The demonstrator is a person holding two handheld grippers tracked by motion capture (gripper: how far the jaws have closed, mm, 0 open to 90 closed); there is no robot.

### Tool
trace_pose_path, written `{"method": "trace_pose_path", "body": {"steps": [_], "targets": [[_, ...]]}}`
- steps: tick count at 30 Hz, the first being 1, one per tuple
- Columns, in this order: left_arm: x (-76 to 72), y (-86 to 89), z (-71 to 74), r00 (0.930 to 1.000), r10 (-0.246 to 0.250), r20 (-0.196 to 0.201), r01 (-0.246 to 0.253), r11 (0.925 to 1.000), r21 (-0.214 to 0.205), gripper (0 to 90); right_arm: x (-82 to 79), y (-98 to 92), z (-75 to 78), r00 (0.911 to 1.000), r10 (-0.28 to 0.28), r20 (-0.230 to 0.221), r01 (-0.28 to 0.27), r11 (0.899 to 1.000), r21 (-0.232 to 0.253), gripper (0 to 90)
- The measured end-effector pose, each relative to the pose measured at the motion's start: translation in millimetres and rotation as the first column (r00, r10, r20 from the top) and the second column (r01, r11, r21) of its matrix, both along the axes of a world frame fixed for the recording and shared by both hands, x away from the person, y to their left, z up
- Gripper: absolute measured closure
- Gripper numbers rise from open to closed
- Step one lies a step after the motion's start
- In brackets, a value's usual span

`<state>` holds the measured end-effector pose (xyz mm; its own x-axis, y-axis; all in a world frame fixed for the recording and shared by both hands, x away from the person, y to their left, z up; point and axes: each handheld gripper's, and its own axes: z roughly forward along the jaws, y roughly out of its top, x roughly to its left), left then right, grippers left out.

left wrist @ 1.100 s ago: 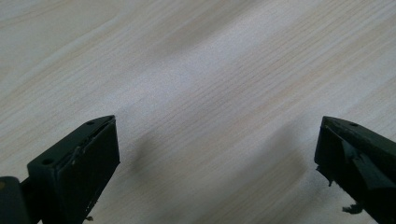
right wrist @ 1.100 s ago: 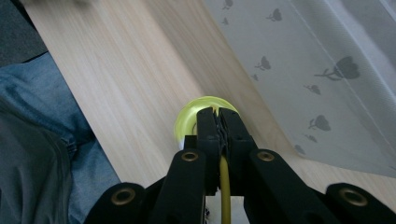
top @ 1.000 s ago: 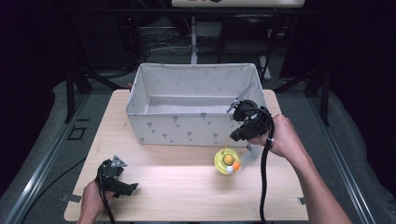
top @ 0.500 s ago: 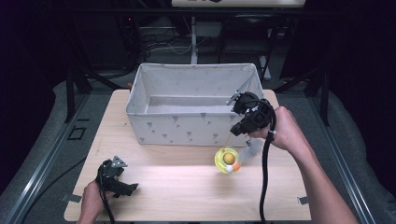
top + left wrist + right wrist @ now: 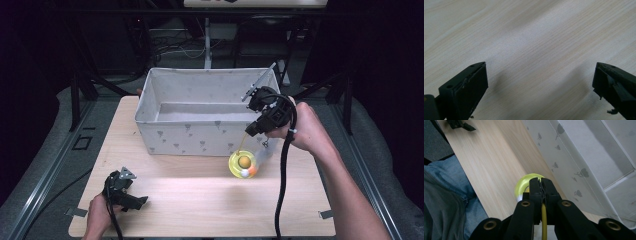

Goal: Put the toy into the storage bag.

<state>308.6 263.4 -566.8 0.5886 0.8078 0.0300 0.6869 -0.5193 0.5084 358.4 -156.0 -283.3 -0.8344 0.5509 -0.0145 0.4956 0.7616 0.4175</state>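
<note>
- Left gripper (image 5: 122, 187) sits low at the near left corner of the table (image 5: 200, 210), hand resting; in the left gripper view its jaws stand wide apart over bare wood, nothing between them. No change from a second ago.
- Yellow toy (image 5: 243, 163), a round clear-yellow thing with small orange and white bits inside, hangs mid-right just in front of the bin's front wall. Higher in the high view than a second ago; looks off the table now, though I can't tell the gap for sure.
- It dangles from a thin yellow cord (image 5: 241, 145) running up to the right gripper (image 5: 252, 129).
- Right gripper view: jaws pressed together, pinching the cord (image 5: 544, 213), with the toy (image 5: 524, 185) below the tips, over the wood beside the bin wall.
- Right hand (image 5: 305, 127) has come up and shifted toward the bin's right front corner over the last second, grip unchanged.
- White fabric bin (image 5: 165, 132) with grey print, far centre of the table, open top; inside looks empty.
- Judgement: lift underway, toy likely headed over the rim into the bin; still below rim height, so more rise needed. A swinging toy could bump the wall.
</note>
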Motion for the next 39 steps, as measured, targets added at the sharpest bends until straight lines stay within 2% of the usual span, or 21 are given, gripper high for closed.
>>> {"method": "trace_pose_path", "body": {"steps": [14, 16, 25, 39], "targets": [[-0.1, 0.6, 0.6, 1.0000, -0.001, 0.001, 0.001, 1.0000, -0.002, 0.2, 4.1, 4.1, 18.2, 0.9999, 0.005, 0.010, -0.005, 1.000, 0.006, 88.3], [-0.2, 0.7, 0.7, 1.0000, -0.001, 0.003, 0.001, 1.0000, -0.002, 0.2, 5.2, 4.5, 22.3, 0.9999, 0.006, 0.014, -0.006, 1.000, -0.005, 88.3], [-0.2, 0.5, 0.5, 1.0000, -0.001, 0.000, 0.001, 1.0000, -0.003, 0.2, 7.1, 6.5, 38.4, 0.9996, 0.007, 0.026, -0.007, 1.000, 0.012, 88.3], [0.0, 0.7, 0.4, 1.0000, -0.001, -0.002, 0.001, 1.0000, -0.004, 0.2, 10.0, 11.0, 65.9, 0.9985, 0.015, 0.053, -0.014, 1.000, -0.006, 88.3]]}}
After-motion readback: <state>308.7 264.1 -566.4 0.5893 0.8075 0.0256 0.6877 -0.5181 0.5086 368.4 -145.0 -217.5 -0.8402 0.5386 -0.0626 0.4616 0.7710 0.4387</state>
